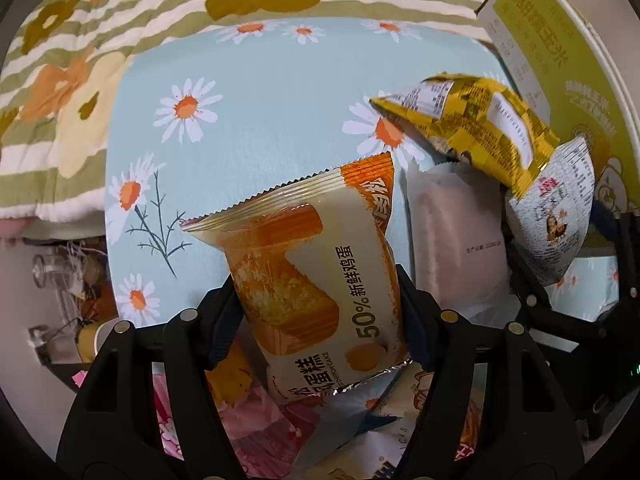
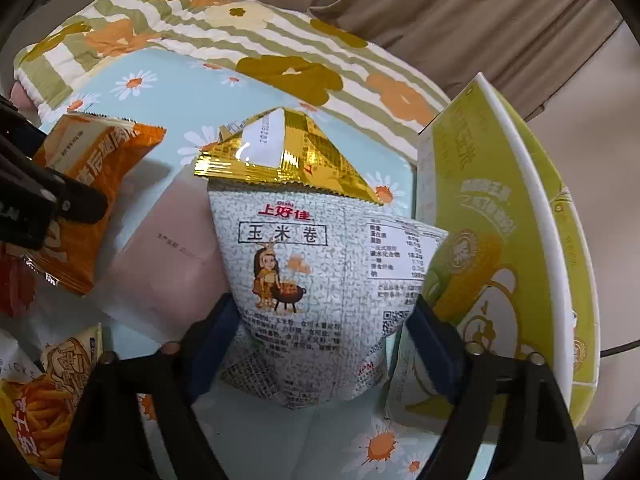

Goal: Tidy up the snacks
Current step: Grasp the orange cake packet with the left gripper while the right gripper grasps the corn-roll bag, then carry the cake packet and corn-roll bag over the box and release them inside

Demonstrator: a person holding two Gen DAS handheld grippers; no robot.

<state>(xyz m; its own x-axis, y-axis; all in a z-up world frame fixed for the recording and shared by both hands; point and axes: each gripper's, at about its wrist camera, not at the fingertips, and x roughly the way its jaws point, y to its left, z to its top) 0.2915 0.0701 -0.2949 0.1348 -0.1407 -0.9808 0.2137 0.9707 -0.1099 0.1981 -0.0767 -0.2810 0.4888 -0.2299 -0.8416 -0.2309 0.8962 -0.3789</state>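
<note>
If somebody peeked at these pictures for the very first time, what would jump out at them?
Probably the orange cake packet, big and bright in the middle of the left view, squeezed between the black jaws of the left gripper. In the right view, the silvery-white corn roll bag with its little barbecue cartoon sits between the right gripper jaws. Under it all lies a light blue daisy cloth.

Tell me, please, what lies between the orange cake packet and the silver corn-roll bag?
A pale pink packet lies flat between the orange cake packet and the silver corn-roll bag; both wrist views show it.
</note>
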